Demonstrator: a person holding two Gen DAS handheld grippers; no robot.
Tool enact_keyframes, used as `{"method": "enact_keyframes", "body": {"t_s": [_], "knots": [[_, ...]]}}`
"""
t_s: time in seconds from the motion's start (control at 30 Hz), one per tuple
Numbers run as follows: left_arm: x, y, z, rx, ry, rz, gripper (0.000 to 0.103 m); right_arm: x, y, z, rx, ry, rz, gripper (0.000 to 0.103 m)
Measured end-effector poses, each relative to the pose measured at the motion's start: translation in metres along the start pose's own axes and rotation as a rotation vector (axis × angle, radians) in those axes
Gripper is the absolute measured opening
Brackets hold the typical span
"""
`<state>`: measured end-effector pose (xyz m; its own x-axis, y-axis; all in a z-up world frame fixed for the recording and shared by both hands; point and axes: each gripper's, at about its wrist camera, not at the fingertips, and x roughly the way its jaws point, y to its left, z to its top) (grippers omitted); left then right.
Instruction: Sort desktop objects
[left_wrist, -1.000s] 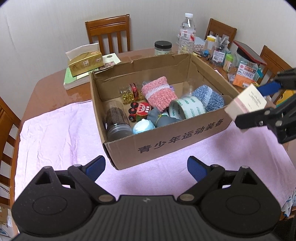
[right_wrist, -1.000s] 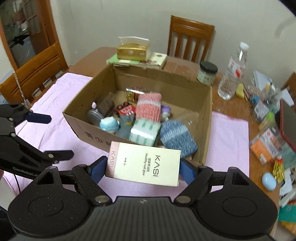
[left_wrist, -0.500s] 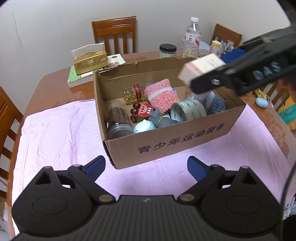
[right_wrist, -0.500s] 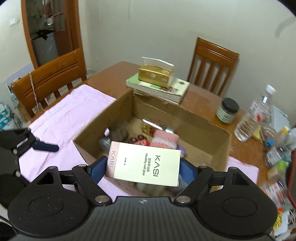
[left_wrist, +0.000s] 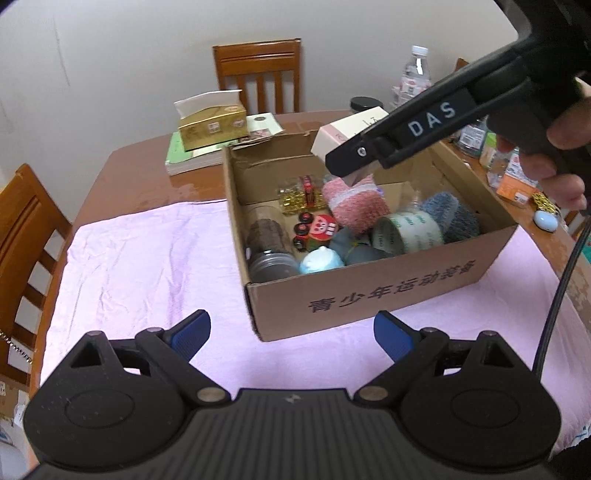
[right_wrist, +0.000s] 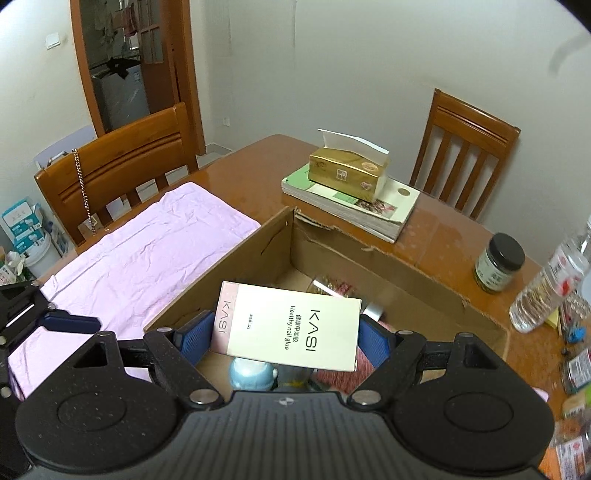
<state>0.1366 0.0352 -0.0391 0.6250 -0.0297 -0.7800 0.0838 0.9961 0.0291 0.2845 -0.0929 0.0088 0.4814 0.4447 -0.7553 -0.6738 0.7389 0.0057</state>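
A brown cardboard box (left_wrist: 369, 295) sits on a pink cloth (left_wrist: 147, 258), filled with small items: a pink knitted roll (left_wrist: 354, 199), a tape roll (left_wrist: 406, 232), a toy car (left_wrist: 314, 229), a jar (left_wrist: 269, 254). My right gripper (right_wrist: 286, 334) is shut on a white and pink KASI nail glue box (right_wrist: 291, 328) and holds it above the cardboard box (right_wrist: 229, 269); in the left wrist view the glue box (left_wrist: 347, 136) hangs over the far middle of the carton. My left gripper (left_wrist: 291, 336) stands open and empty over the cloth in front of the carton.
A gold tissue box (left_wrist: 212, 125) lies on books (right_wrist: 347, 206) behind the carton. A dark-lidded jar (right_wrist: 498, 262), a water bottle (right_wrist: 546, 284) and assorted clutter crowd the table's right side. Wooden chairs (right_wrist: 122, 166) ring the table. A hand (left_wrist: 554, 162) grips the right tool.
The right gripper has carried the glue box leftward from beside the carton's right end to above its inside. The left gripper has stayed nearly still.
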Motion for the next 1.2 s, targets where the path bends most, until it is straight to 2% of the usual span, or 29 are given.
{"method": "enact_keyframes", "body": {"t_s": [0.13,0.27,0.5,0.83,1.2], "knots": [[0.000,0.003,-0.001,-0.011,0.000,0.034,0.095,0.010,0.001,0.007,-0.015,-0.008,-0.004,0.086],[0.001,0.006,-0.001,-0.017,0.008,0.051,0.095,0.017,-0.001,0.008,-0.004,-0.005,-0.015,0.097],[0.004,0.004,0.004,0.000,0.014,0.066,0.095,0.017,-0.006,-0.001,0.039,0.032,-0.032,0.100],[0.003,0.000,0.013,-0.006,0.020,0.044,0.095,-0.004,-0.014,-0.026,0.164,0.102,-0.095,0.103],[-0.008,-0.004,0.025,-0.027,0.011,0.025,0.095,-0.031,-0.017,-0.075,0.425,0.244,-0.213,0.103]]}}
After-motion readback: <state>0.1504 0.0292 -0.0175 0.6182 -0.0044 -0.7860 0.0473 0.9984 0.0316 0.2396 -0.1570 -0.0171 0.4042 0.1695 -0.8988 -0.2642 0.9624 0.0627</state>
